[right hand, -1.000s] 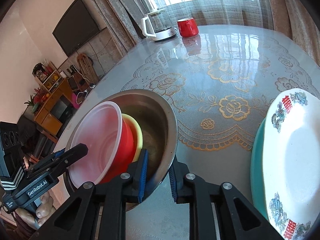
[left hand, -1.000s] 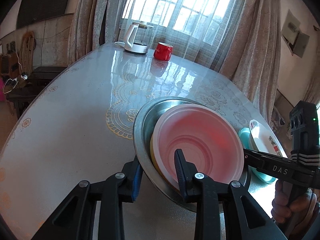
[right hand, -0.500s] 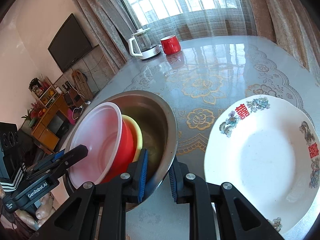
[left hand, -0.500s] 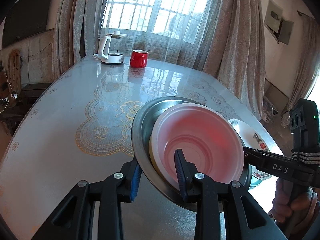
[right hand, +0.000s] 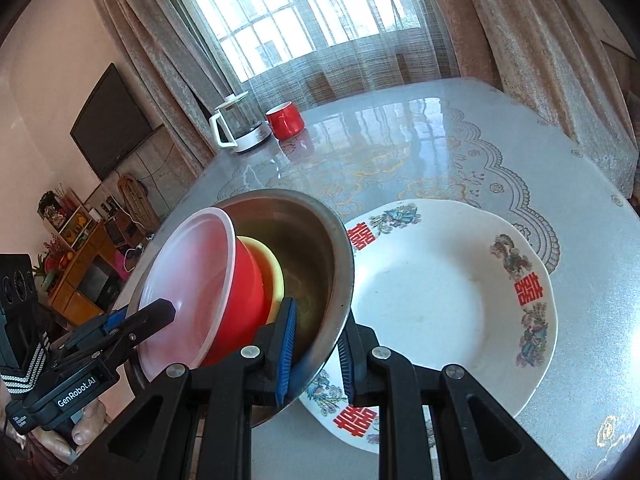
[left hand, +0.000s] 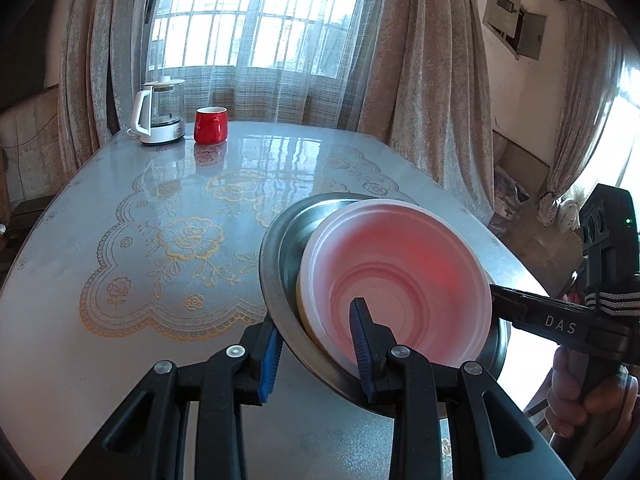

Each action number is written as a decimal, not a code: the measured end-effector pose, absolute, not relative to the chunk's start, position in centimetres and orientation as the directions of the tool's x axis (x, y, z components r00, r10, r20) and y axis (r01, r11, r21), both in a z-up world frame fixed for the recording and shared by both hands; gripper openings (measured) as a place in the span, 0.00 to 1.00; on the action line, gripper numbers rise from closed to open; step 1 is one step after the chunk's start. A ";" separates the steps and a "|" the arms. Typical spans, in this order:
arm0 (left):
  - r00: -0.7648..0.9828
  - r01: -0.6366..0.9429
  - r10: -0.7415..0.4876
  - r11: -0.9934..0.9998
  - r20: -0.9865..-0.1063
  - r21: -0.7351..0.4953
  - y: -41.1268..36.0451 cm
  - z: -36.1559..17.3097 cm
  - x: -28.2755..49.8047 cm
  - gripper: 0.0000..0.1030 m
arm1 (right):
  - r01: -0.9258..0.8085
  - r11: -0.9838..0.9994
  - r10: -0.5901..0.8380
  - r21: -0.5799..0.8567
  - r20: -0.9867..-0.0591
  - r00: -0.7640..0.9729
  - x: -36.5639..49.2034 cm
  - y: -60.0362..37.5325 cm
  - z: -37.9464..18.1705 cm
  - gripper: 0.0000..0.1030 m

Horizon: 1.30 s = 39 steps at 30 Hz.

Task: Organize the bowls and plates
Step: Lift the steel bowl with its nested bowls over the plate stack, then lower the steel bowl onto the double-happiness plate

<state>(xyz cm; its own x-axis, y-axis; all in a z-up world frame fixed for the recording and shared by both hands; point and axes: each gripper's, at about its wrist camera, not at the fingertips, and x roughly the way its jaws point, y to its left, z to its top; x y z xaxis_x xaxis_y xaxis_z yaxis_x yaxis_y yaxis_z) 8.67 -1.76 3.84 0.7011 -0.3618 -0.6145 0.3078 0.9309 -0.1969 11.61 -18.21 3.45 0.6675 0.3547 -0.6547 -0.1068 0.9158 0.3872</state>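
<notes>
Steel is what both my grippers have hold of: the steel basin (right hand: 320,236) hangs tilted in the air between them, above the table (left hand: 120,240). My left gripper (left hand: 318,350) is closed on the basin's near rim together with the rims of the bowls nested in it, one finger under the basin and the other inside the red bowl (left hand: 400,280). My right gripper (right hand: 314,354) pinches the basin's opposite rim alone, one finger inside against the wall, one outside. Inside the basin the red bowl sits in a yellow bowl (right hand: 270,268), and both lean toward the basin's lower edge.

Just beside the basin, on its right-gripper side and partly beneath its rim in the right wrist view, lies the white plate (right hand: 440,300) with red characters and painted dragons. I cannot tell whether anything lies under that plate. Well beyond the basin, at the table's far edge, stand a red mug (left hand: 211,125) and a glass kettle (left hand: 160,114), clear of the work.

I judge the step in hand to be carrying the nested stack over to the plate. Next it calls for levelling the basin so the bowls do not slide out, centring it over the plate, lowering it, and only then spreading the fingers.
</notes>
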 end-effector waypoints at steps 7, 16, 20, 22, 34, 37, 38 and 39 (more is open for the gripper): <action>0.681 0.360 -0.399 0.913 -0.615 -0.193 -5.7 4.1 8.9 0.31 | -0.051 0.921 0.313 0.386 -0.656 0.687 10.6 -21.9 3.6 0.19; 0.645 0.391 -0.426 0.897 -0.634 -0.205 -9.9 3.4 9.7 0.31 | 0.002 0.924 0.274 0.382 -0.666 0.694 10.2 -26.1 3.2 0.19; 0.632 0.387 -0.428 0.897 -0.646 -0.215 -10.9 3.0 10.4 0.31 | 0.012 0.924 0.269 0.383 -0.671 0.690 10.4 -27.2 2.9 0.19; 0.630 0.385 -0.425 0.898 -0.649 -0.215 -11.3 2.9 10.6 0.31 | 0.012 0.922 0.272 0.386 -0.672 0.689 10.8 -27.6 2.7 0.19; 0.599 0.359 -0.388 0.912 -0.701 -0.198 -12.4 1.1 11.6 0.31 | 0.012 0.928 0.279 0.373 -0.713 0.643 11.8 -28.1 0.7 0.19; 0.608 0.365 -0.376 0.915 -0.699 -0.174 -12.6 1.0 11.4 0.31 | 0.016 0.931 0.273 0.366 -0.723 0.634 12.0 -28.1 0.1 0.19; 0.614 0.366 -0.367 0.917 -0.699 -0.160 -12.8 1.0 11.3 0.31 | 0.017 0.932 0.270 0.362 -0.726 0.632 12.0 -28.0 0.0 0.19; 0.617 0.365 -0.360 0.919 -0.700 -0.151 -12.9 0.9 11.3 0.31 | 0.017 0.933 0.270 0.361 -0.728 0.630 12.0 -28.0 -0.1 0.19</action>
